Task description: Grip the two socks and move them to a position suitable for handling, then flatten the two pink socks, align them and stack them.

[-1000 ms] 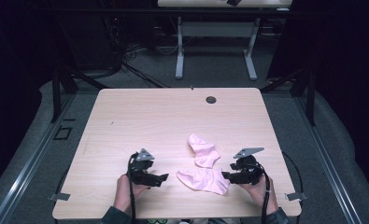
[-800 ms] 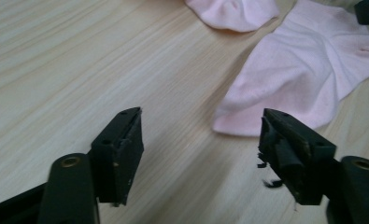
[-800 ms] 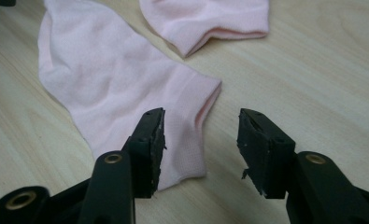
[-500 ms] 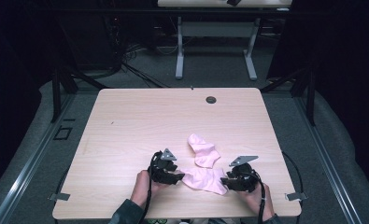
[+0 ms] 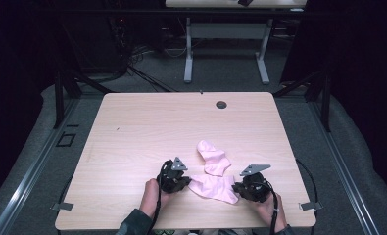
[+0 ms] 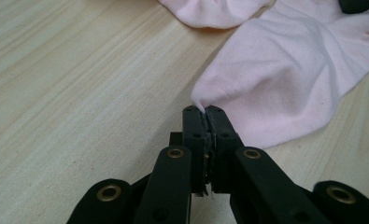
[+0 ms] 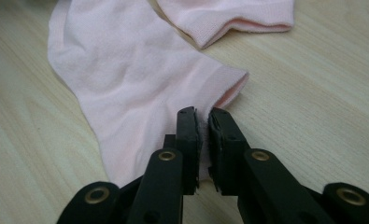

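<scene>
High view: both hand-held grippers (image 5: 187, 180) (image 5: 236, 187) clamped on near sock (image 5: 211, 187), second sock (image 5: 212, 158) seemingly touching.

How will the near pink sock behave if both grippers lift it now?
Probably floppy: the near sock lies flat and creased, so it should sag between the left gripper and right gripper. Likely light. The thin edge pinches could slip.

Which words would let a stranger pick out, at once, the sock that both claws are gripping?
Start at the wooden table and go to its near edge, between the person's two hands. Two pink socks lie there, one behind the other. The gripped sock is the nearer, flatter one, stretched between the left claw and the right claw; the other sock lies untouched behind it.
</scene>
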{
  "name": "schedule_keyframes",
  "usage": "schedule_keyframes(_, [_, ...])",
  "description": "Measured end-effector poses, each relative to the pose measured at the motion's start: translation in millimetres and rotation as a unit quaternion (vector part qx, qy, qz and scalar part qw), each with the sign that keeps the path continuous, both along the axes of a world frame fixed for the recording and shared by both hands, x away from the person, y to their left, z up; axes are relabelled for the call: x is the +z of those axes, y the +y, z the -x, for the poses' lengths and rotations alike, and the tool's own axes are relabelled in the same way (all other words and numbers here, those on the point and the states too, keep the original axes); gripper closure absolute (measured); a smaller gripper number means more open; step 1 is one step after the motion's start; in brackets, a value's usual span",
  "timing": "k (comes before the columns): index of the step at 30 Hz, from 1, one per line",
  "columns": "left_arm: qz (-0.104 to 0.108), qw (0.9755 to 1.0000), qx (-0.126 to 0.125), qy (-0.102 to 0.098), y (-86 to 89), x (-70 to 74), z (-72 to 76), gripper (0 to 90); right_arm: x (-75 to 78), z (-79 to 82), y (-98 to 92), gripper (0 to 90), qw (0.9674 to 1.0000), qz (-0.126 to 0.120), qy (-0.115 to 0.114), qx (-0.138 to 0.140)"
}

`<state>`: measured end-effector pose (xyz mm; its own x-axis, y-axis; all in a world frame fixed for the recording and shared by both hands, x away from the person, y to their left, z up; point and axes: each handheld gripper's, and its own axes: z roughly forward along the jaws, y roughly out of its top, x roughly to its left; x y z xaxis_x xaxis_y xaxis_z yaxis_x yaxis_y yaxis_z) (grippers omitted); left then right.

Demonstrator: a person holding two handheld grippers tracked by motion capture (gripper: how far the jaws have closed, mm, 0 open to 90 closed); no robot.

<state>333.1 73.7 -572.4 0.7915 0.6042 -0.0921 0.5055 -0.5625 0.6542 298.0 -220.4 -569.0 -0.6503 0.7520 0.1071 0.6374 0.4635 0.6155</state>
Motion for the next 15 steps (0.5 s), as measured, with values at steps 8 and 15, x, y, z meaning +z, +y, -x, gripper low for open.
schedule_keyframes(8, [0.029,0.9991,0.012,0.027,16.1,11.5,8.4,88.8,9.7,6.9,-3.3,83.9,0.9994,-0.033,0.005,0.007])
schedule_keyframes(15, [0.055,0.9944,0.037,0.083,40.9,22.1,26.8,88.8,26.5,19.1,3.9,83.8,0.9981,-0.054,0.012,0.028])
